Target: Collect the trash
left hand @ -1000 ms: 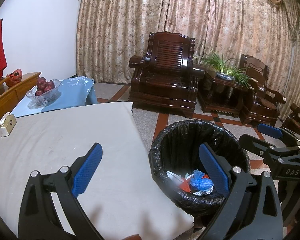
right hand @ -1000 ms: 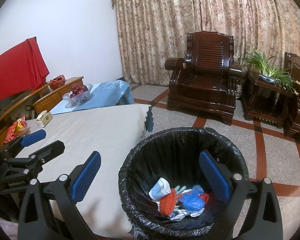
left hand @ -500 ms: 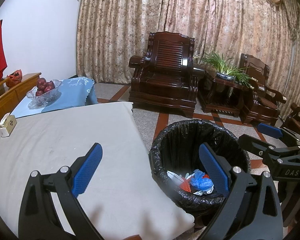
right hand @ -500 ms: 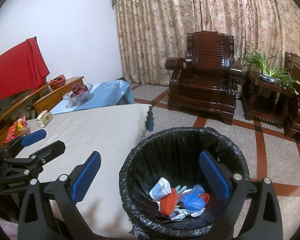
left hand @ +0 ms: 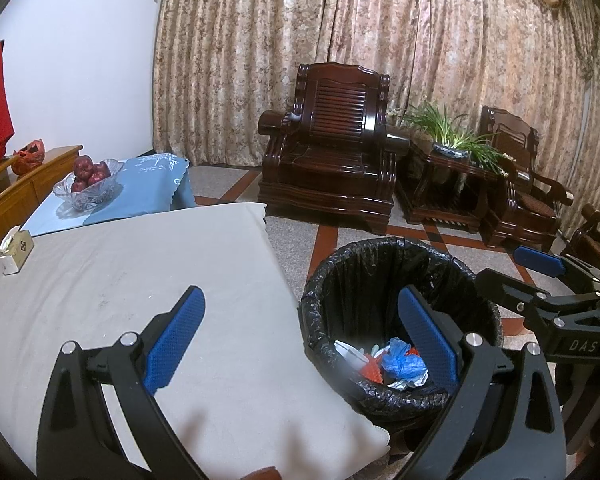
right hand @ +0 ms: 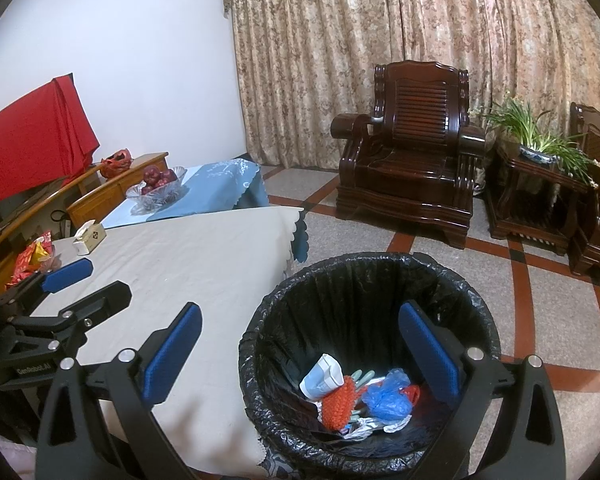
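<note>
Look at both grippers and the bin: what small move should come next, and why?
Probably swing the left gripper toward the red snack wrapper at the table's far edge. Both it and the right gripper are open and hold nothing, and the bin already holds trash.

Trash bin (right hand: pixel 370 364) — round, black-bag lined, upright on the floor, just beside the desk (right hand: pixel 188 280) at its 3 o'clock edge. Trash at bottom — white carton (right hand: pixel 322 376), orange net (right hand: pixel 338 402), crumpled blue bag (right hand: pixel 388 396).
</note>
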Motion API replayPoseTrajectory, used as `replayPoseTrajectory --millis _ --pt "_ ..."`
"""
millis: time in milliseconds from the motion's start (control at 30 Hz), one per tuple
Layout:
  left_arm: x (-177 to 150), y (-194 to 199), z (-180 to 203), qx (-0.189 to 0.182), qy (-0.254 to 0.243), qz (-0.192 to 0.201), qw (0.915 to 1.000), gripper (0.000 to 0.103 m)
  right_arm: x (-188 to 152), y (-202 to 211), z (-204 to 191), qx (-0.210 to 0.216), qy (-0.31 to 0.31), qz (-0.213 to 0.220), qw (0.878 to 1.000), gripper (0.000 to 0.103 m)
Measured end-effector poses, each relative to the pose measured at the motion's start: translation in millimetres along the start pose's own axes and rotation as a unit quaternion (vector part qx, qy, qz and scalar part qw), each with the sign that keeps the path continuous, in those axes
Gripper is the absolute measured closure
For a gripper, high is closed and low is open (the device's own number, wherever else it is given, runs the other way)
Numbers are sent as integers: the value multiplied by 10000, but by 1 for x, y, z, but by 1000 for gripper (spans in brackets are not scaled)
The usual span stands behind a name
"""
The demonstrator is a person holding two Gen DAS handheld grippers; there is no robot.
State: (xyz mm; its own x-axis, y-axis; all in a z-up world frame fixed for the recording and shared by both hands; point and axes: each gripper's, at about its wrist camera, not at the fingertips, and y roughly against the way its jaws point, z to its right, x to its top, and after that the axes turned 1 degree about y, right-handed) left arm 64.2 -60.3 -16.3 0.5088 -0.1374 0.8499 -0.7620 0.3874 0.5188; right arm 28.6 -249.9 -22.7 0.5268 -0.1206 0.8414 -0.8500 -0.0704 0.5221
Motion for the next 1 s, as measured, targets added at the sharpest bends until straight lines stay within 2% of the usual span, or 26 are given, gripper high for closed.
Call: replayPoseTrajectory --millis 1000 --pt "2 1 0 8 -6 -19 10000 8 1 0 -1 -5 6 -20 10000 6"
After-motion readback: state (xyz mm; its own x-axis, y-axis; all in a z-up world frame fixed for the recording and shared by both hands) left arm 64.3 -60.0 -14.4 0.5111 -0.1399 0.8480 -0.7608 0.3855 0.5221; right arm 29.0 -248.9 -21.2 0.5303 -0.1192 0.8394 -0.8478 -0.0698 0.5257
